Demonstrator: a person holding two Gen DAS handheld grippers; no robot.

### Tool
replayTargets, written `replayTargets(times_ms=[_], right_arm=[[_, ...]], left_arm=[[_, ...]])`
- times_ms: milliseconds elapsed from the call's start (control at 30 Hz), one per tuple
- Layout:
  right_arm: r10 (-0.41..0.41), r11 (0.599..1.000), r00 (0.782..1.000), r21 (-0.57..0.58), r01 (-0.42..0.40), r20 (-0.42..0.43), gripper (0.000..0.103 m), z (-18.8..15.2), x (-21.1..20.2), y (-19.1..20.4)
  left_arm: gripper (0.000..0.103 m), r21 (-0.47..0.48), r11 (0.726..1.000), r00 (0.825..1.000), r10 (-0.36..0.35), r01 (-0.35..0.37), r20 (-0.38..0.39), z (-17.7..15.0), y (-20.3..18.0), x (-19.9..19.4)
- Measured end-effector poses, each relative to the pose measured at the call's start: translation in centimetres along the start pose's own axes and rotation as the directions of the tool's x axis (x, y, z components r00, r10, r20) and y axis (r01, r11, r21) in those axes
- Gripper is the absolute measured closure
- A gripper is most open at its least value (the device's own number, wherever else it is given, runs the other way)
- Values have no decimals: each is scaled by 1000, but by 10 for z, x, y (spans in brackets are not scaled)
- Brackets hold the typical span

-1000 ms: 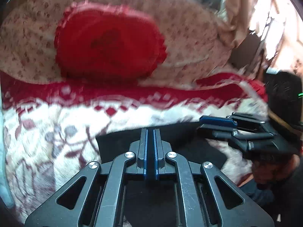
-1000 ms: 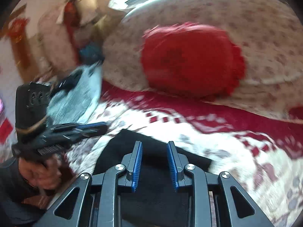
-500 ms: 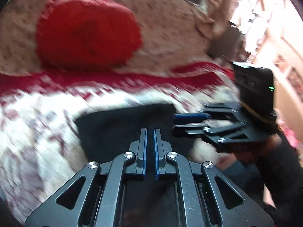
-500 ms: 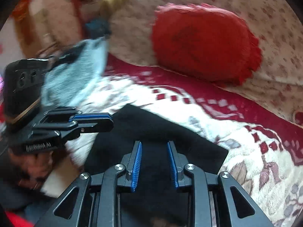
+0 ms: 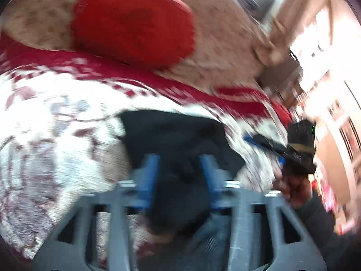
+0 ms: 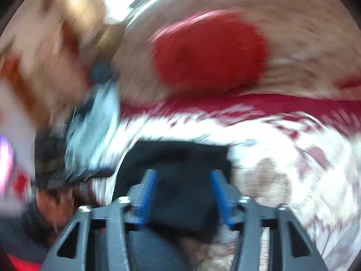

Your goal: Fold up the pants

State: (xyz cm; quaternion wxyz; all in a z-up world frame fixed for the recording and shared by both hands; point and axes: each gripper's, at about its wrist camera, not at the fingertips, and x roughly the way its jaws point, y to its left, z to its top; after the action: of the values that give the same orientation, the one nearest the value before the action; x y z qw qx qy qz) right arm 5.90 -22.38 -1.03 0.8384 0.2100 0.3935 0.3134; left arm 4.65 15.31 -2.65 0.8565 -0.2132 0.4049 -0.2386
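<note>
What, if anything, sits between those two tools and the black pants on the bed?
Nothing visible. The pants lie bare on the blanket, right ahead of the open left tool and the open right tool. The red cushion rests farther back, off the pants. Both views are blurred, so small things could be missed.

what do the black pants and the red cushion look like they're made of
Black pants: probably a soft matte fabric; they show no shine and slump in limp folds, though blur hides the weave. Red cushion: seemingly plush or knitted cloth, dull and puffy; too blurred to be sure.
</note>
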Motion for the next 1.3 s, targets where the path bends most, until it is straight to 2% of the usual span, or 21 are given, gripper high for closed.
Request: replayTargets(times_ms=[33, 67, 133, 200, 267, 333, 433, 533, 567, 600, 667, 767, 900, 967, 1000, 1067, 1100, 1167, 1233, 1300], right_arm=[[37, 995, 999, 89, -37, 5, 49, -5, 2, -16], [67, 985, 998, 159, -66, -1, 49, -8, 6, -29], [127, 964, 992, 240, -119, -19, 49, -13, 16, -42], [175, 951, 984, 265, -158, -42, 49, -14, 24, -45], [218, 948, 971, 257, -186, -100, 49, -15, 40, -42], [175, 967, 971, 216, -138, -163, 54, -19, 55, -42], [196, 963, 969, 214, -162, -149, 57, -18, 59, -41], [186, 972, 970, 170, -160, -154, 61, -22, 55, -33], [208, 968, 967, 177, -180, -150, 72, -22, 54, -31], [217, 968, 966, 161, -194, -138, 75, -21, 49, -28], [204, 975, 974, 108, -193, -103, 75, -13, 37, -19], [218, 969, 974, 135, -209, -59, 75, 8, 35, -28], [186, 967, 982, 185, -176, -41, 74, 37, 49, -47], [160, 960, 984, 242, -138, -73, 73, 39, 61, -61], [139, 953, 985, 284, -105, -105, 72, 36, 69, -70], [160, 930, 984, 345, -123, -80, 72, 31, 66, -81], [135, 934, 989, 340, -105, -65, 72, 31, 59, -78], [19, 969, 1000, 248, -17, -6, 72, 34, 34, -60], [-119, 988, 988, 106, 109, 95, 72, 35, 1, -28], [-136, 990, 979, -15, 140, 152, 72, 32, -18, -3]], left_arm=[[47, -33, 999, 1000, 4, -4, 1, -1, 8, 1], [47, -90, 996, 1000, -22, 21, -13, -2, 20, 7], [47, -168, 983, 997, -77, 71, -31, -3, 36, 21], [47, -174, 983, 996, -75, 66, -46, -7, 40, 32], [47, -181, 980, 994, -96, 84, -59, -11, 40, 40], [46, -202, 975, 992, -112, 97, -64, -13, 41, 50], [48, -209, 973, 993, -113, 102, -41, -14, 38, 50], [71, -205, 975, 994, -99, 86, -55, -11, 31, 46], [73, -190, 979, 994, -90, 78, -56, -8, 24, 48], [74, -134, 989, 996, -73, 66, -51, -4, 13, 45], [74, -82, 993, 995, -88, 84, -44, 8, 0, 42], [74, -72, 992, 994, -105, 102, -38, 45, -11, 51], [71, -42, 998, 996, -60, 57, -64, 77, -11, 81], [70, -65, 998, 992, -3, -5, -129, 77, -1, 103], [66, -64, 997, 989, 26, -36, -145, 75, 2, 109], [65, -57, 998, 993, 21, -28, -115, 75, 0, 101], [65, -43, 998, 995, 34, -39, -96, 76, -3, 93], [65, -2, 998, 997, 63, -63, -36, 75, -7, 69], [65, 38, 997, 996, 70, -72, 48, 68, -14, 41], [65, 114, 993, 996, 8, -18, 84, 53, -29, 24]])
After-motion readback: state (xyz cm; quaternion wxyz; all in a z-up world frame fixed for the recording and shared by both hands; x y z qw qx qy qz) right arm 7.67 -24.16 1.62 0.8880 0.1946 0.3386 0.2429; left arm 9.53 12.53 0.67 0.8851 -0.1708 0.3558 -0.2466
